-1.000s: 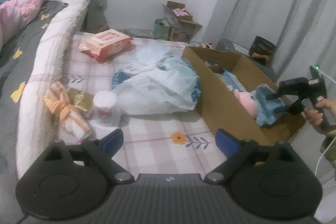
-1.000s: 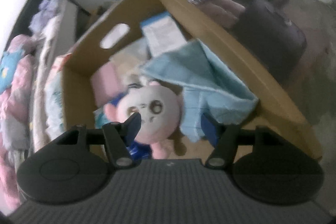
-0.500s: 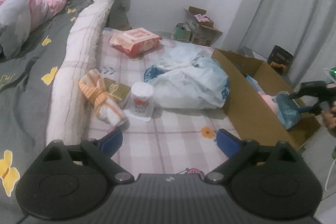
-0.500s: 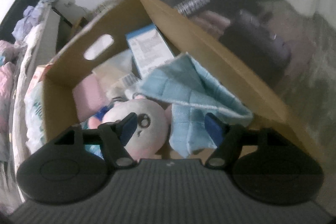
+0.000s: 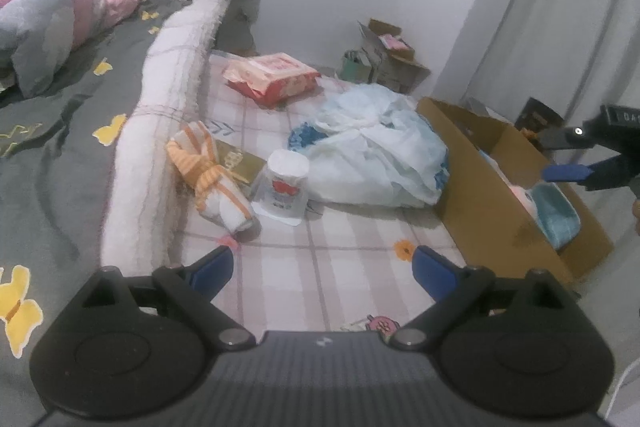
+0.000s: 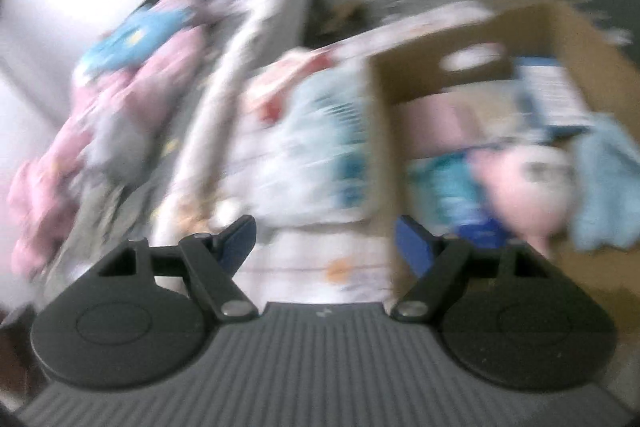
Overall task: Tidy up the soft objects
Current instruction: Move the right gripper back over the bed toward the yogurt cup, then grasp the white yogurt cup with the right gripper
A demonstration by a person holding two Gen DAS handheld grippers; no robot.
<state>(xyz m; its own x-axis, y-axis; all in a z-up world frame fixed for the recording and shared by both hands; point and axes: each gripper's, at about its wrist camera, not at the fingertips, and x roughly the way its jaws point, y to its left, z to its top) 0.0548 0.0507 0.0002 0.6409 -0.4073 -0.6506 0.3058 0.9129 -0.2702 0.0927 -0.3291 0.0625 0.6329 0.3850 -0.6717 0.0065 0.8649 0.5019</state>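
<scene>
Brown cardboard box (image 5: 476,163), open-topped, on the checked pink-and-white mat (image 5: 320,267) beside the grey bed (image 5: 60,131); contents: light-blue folded towel (image 5: 558,211) and pink plush toy (image 6: 524,187), lying side by side. On the mat: orange-striped rolled cloth tied in a bundle (image 5: 212,179), touching a white plastic tub (image 5: 282,187); crumpled white plastic bag (image 5: 376,155) against the box wall; red-and-pink wipes packet (image 5: 272,77) further back. Left gripper (image 5: 322,267): jaws wide, empty, above the mat. Right gripper (image 6: 324,243): jaws opening, nothing between them, above the box's near end; view blurred.
</scene>
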